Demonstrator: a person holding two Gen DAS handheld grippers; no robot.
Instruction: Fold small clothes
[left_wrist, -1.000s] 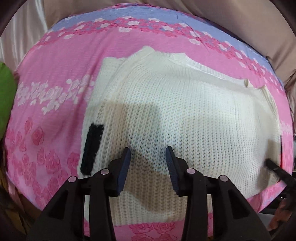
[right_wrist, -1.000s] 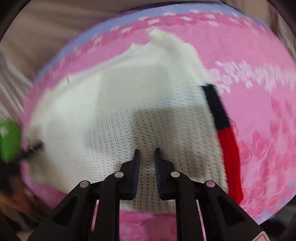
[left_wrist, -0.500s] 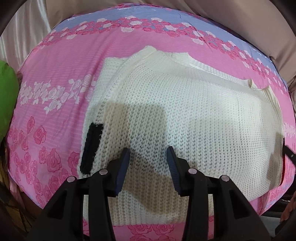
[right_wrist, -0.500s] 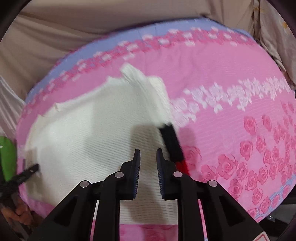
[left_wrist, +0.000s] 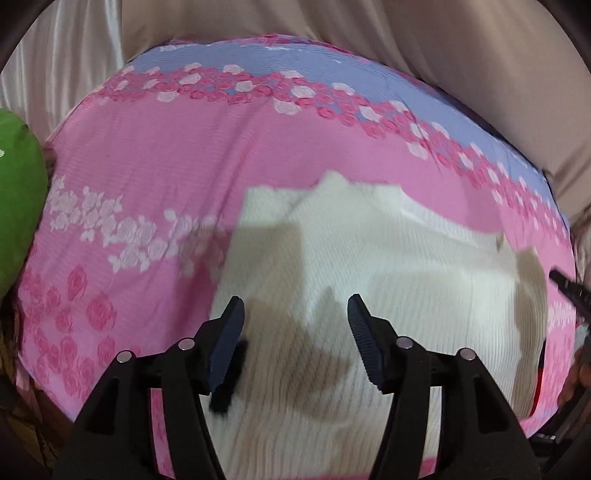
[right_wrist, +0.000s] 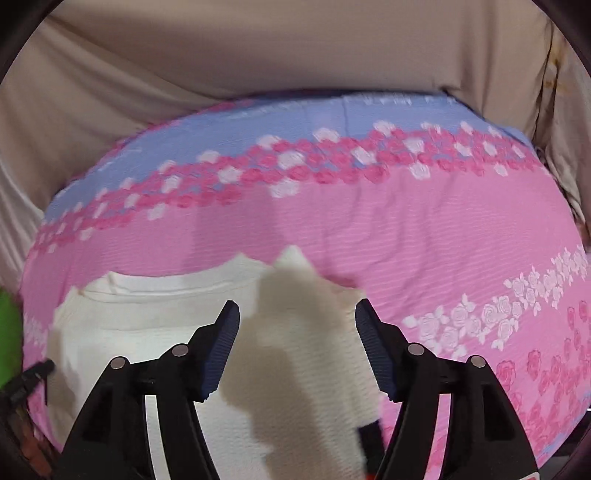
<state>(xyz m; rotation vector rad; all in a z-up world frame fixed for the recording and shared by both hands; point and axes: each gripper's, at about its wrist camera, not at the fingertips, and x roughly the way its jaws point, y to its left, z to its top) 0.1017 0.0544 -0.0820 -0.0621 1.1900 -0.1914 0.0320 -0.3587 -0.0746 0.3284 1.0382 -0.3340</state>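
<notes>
A cream knitted sweater (left_wrist: 388, 295) lies flat on the pink rose-print cloth (left_wrist: 155, 177), its sleeves folded in. A dark cuff (left_wrist: 227, 391) shows by its left edge, a red trim (left_wrist: 537, 387) at its right edge. My left gripper (left_wrist: 295, 317) is open and empty above the sweater's near left part. In the right wrist view the sweater (right_wrist: 155, 325) lies below my right gripper (right_wrist: 297, 325), which is open and empty above its right part. A dark cuff (right_wrist: 371, 435) shows by the right finger.
Beige drapes (right_wrist: 258, 55) hang behind the table. A green object (left_wrist: 18, 221) sits off the table's left edge. The cloth's far band is lilac (right_wrist: 295, 118). The other gripper's tip (left_wrist: 569, 288) shows at the sweater's right.
Both grippers have lifted and pulled back from the sweater, tilting toward the far edge. Both jaws have opened wider, the right one from nearly closed.
</notes>
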